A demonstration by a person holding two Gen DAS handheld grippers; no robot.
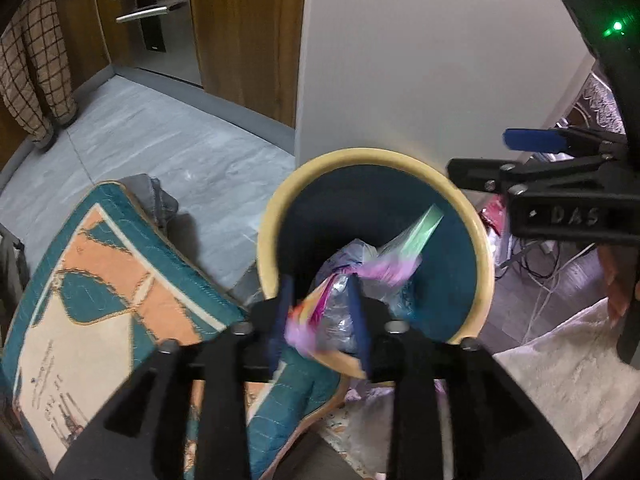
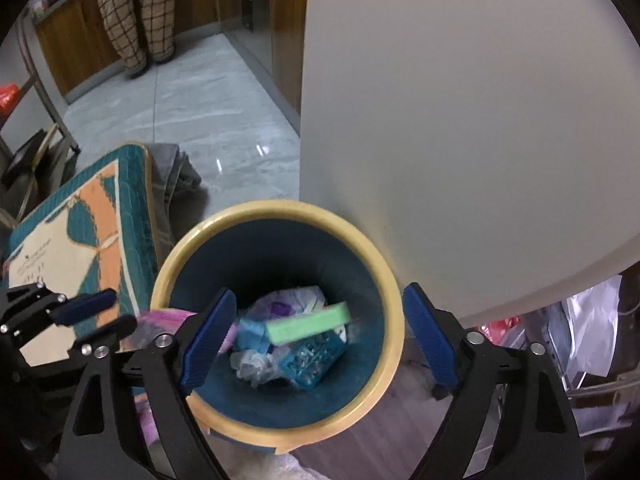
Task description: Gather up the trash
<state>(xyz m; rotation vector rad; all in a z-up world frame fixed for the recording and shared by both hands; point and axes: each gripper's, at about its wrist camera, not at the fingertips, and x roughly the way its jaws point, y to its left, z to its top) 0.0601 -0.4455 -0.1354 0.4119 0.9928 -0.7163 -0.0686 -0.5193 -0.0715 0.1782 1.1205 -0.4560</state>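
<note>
A round bin with a cream rim (image 1: 276, 216) (image 2: 276, 210) and dark teal inside stands on the floor by a white wall. It holds crumpled plastic (image 2: 256, 364), a green block (image 2: 308, 326) and a teal grid piece (image 2: 312, 360). My left gripper (image 1: 320, 312) is shut on a crinkled plastic wrapper (image 1: 332, 312) with pink and purple print, held over the bin's near rim. It also shows in the right wrist view (image 2: 96, 316) at the bin's left edge. My right gripper (image 2: 320, 340) is open and empty, its blue pads (image 2: 208, 336) straddling the bin's mouth.
A teal, orange and cream cushion (image 1: 100, 280) (image 2: 80, 232) lies left of the bin, with grey cloth (image 2: 176, 172) behind it. Grey tile floor (image 2: 180, 100) leads to wooden cabinets (image 1: 248, 32). A person in checked trousers (image 2: 136, 12) stands far off. Cables (image 1: 540, 280) and bags (image 2: 592, 320) lie at right.
</note>
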